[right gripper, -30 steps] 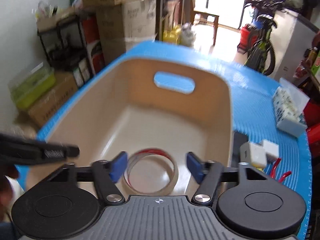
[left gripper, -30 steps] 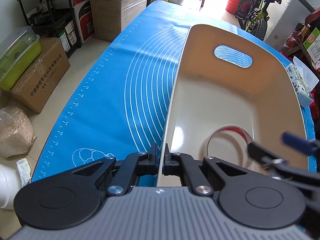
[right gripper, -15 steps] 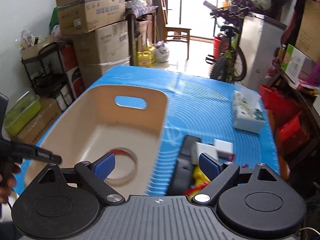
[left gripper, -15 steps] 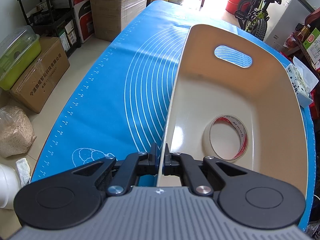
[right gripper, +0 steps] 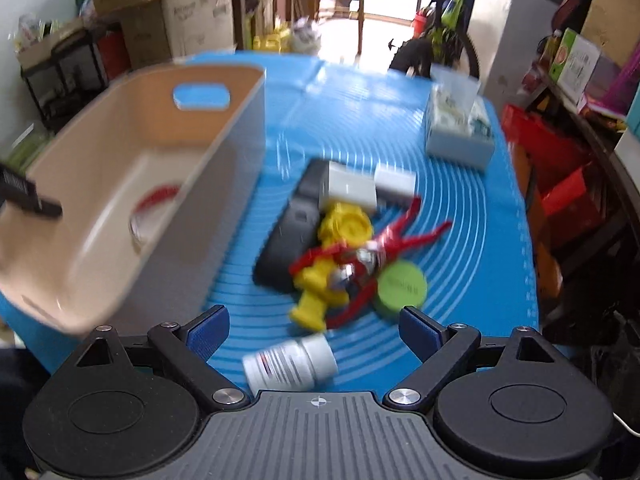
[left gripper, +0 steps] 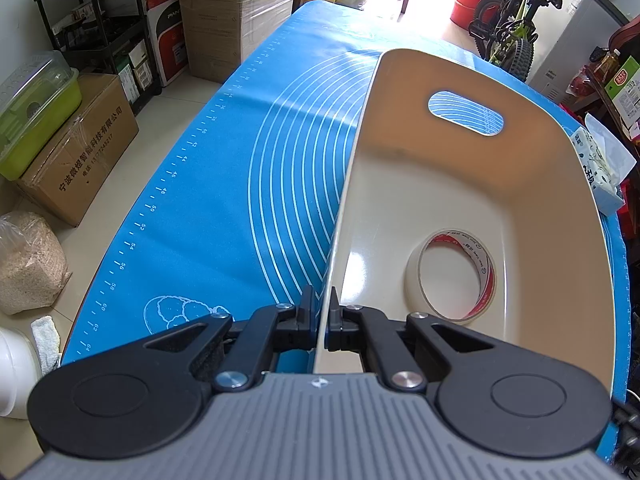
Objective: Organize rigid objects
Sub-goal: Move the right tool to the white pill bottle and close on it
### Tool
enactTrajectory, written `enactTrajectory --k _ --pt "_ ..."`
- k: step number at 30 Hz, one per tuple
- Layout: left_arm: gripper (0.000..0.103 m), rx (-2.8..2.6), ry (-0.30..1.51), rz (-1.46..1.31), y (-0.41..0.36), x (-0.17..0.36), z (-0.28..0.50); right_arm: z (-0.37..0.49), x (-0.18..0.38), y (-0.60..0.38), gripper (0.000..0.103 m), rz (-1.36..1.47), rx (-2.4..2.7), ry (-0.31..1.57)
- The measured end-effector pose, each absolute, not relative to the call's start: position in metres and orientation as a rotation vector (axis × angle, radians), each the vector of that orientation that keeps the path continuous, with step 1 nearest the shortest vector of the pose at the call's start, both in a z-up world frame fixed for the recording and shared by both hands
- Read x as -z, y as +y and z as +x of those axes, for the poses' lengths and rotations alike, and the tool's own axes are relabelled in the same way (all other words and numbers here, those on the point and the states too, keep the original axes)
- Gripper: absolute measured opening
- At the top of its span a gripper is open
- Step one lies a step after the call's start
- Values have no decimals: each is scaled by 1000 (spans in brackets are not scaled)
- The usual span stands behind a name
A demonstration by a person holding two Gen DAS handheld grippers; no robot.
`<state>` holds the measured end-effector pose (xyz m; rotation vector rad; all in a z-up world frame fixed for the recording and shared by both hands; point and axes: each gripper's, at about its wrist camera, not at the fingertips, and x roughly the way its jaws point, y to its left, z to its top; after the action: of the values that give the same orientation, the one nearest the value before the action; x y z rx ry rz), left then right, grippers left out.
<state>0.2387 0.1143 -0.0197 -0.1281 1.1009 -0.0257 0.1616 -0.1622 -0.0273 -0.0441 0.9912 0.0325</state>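
My left gripper (left gripper: 323, 322) is shut on the near left wall of the cream bin (left gripper: 400, 184). A roll of tape (left gripper: 451, 276) lies inside the bin. In the right wrist view the bin (right gripper: 224, 168) is at the left. My right gripper (right gripper: 314, 326) is open and empty above a white pill bottle (right gripper: 290, 364) lying on its side. Beyond it is a pile: a yellow toy (right gripper: 320, 276), red pliers (right gripper: 384, 240), a green lid (right gripper: 401, 286), a black remote (right gripper: 292, 224) and white adapters (right gripper: 352, 188).
A blue mat (left gripper: 224, 184) covers the table. A tissue pack (right gripper: 458, 128) lies at the far right of the mat. Boxes (left gripper: 76, 152), shelves and a bicycle (left gripper: 508, 36) stand on the floor around the table.
My right gripper has left the bin, moving right and back over the pile of loose objects, with the tape left in the bin. My left gripper has kept its hold.
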Motion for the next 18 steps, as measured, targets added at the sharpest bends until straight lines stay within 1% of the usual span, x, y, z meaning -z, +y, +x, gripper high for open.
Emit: enactTrajectory --k 7,15,18 --pt "6 24 1101 -126 113 20 239 159 52 -162 92 -61 -92 1060" --pt "6 27 1099 -125 114 20 238 163 70 -147 92 -114 -133 1092" --pt "6 28 1100 -125 114 20 238 168 74 -146 89 -99 -139 1093"
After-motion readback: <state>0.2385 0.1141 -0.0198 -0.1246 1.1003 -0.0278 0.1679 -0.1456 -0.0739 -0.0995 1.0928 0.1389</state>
